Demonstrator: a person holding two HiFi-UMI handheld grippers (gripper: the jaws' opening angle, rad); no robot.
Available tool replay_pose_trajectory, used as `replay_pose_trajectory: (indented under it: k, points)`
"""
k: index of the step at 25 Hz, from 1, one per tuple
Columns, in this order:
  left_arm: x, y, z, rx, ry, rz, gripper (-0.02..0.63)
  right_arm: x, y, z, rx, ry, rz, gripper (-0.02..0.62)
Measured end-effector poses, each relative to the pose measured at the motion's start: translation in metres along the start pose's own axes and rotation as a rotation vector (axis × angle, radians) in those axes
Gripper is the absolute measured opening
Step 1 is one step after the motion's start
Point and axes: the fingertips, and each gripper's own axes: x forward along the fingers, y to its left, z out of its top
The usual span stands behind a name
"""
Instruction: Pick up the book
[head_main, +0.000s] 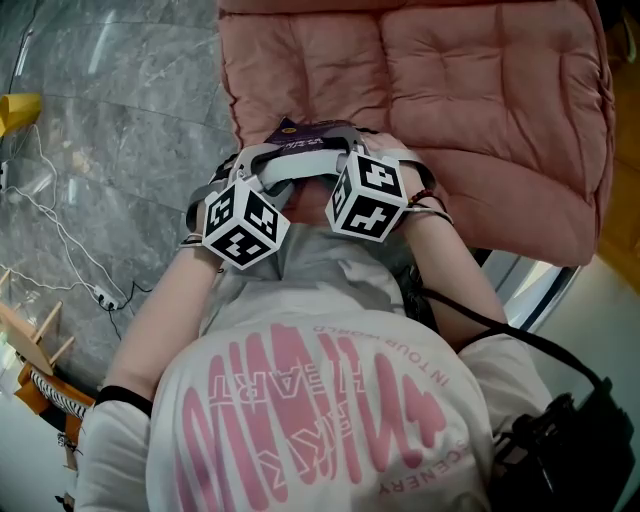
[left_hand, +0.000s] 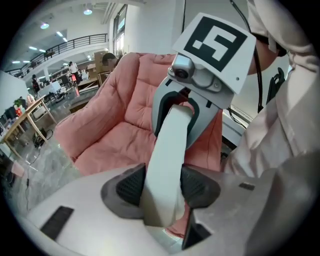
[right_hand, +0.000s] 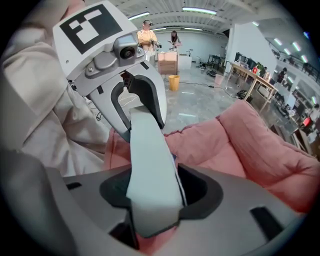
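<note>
A: Pink cushion (head_main: 480, 110) underneath. Book (head_main: 308, 142) where?
B: Slung between both grippers, over cushion's near edge, purple cover facing up.
A: Left gripper (left_hand: 165, 187)?
B: Clamped on one end of book, both jaws tight against pale edge.
A: Right gripper (right_hand: 157, 190)?
B: Pinching book's opposite end, facing left gripper.

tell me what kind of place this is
Likely a large open-plan workshop or office hall: grey marble floor, worktables in the background, an upper balcony railing, plus a pink cushioned chair.
</note>
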Motion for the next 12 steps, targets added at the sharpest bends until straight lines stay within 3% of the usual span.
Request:
replay_pose_trajectory:
  k: [12]
  points:
    - [-0.075,0.022,0.007,0.138,-0.125,0.015,0.199,-0.044,0.007,0.067,0.061,-0.106,-0.123,0.206]
